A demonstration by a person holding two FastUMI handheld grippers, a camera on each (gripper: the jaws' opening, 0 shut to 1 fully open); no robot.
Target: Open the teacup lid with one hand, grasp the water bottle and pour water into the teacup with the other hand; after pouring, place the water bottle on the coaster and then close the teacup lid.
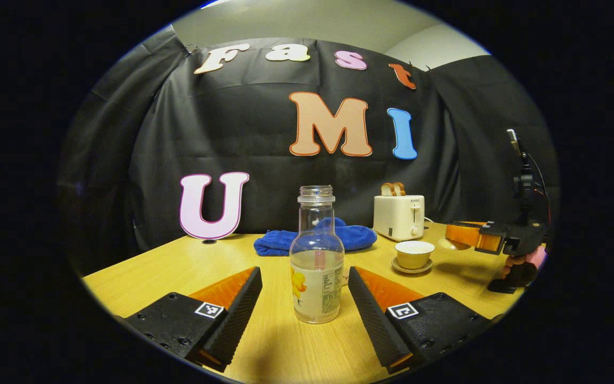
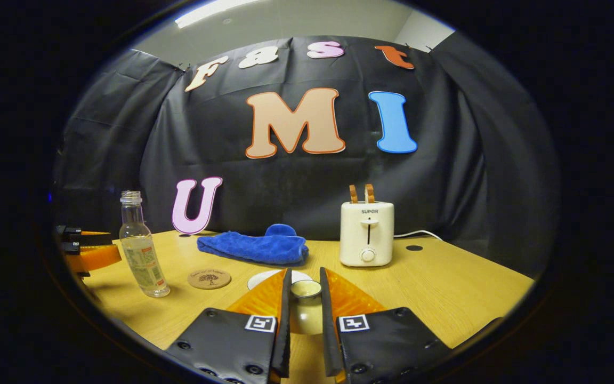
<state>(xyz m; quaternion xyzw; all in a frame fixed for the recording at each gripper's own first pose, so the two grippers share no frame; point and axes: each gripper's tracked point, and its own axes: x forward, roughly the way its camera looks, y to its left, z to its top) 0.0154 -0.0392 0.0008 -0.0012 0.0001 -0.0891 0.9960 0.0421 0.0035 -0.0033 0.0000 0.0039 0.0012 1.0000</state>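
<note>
The left gripper (image 1: 305, 298) stands wide apart around the upright, uncapped water bottle (image 1: 316, 256) on the table (image 1: 264, 346), neck pointing up. The right gripper (image 2: 305, 296) clamps the teacup lid (image 2: 306, 289). Farther off sits the open teacup (image 1: 414, 253), right of the bottle.

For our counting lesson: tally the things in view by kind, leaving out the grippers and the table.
water bottle: 1
teacup: 1
teacup lid: 1
saucer: 1
coaster: 1
blue towel: 1
toaster: 1
bread slices: 2
Total: 9

Toaster (image 2: 366, 233) beside blue towel (image 2: 256, 246) on table (image 2: 445, 288)
</note>
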